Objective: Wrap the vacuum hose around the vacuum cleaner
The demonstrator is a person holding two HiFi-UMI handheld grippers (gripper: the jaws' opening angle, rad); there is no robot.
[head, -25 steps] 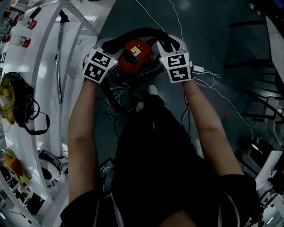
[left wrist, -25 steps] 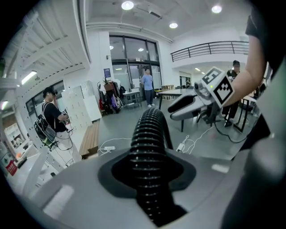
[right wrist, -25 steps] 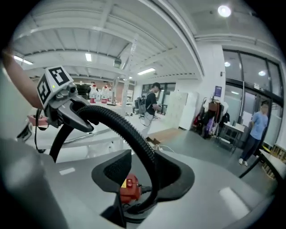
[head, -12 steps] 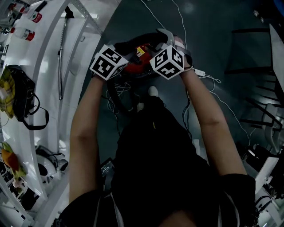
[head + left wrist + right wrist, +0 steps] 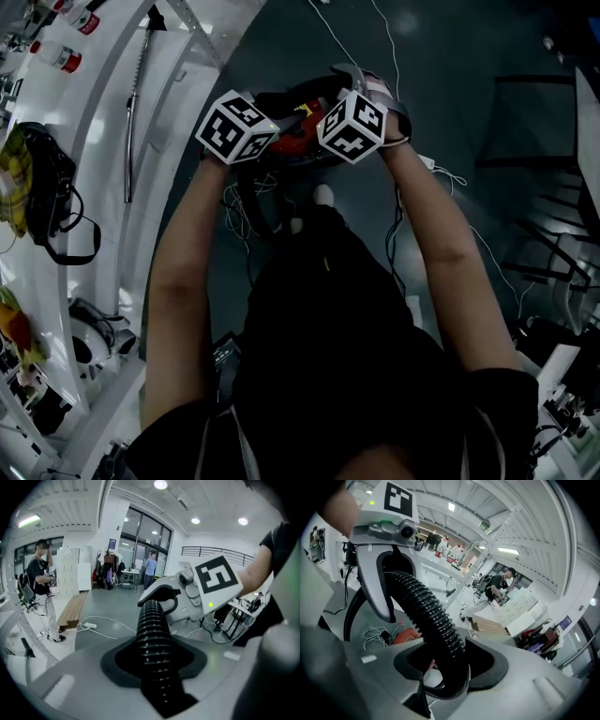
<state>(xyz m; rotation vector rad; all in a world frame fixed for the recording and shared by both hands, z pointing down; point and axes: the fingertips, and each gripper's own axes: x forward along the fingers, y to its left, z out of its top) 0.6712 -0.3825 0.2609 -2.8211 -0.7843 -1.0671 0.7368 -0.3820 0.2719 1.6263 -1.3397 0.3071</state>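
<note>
Left side first: the left gripper (image 5: 154, 665) is clamped on the hose (image 5: 151, 620), the ribbed black tube filling the gap between its jaws and running straight out ahead. Moving across, a short span of hose bridges the two grippers, held over the red vacuum (image 5: 296, 137), which sits on the floor (image 5: 441, 75) below the hands. On the right, the right gripper (image 5: 449, 670) has the same hose in its mouth. Its jaws have just been closing, and the tube packs the gap, so I call that a firm hold too.

How will it handle? Light, I'd say, and springy. Corrugated hose bends freely but wants to straighten, so a loop will likely fight back and slip off the body unless it is kept taut. The ribs should give the pads good bite, with little risk of sliding lengthways. The best hold looks like the one here: square across the tube, grippers close together either side of the bend, feeding one short stretch at a time around the vacuum.
</note>
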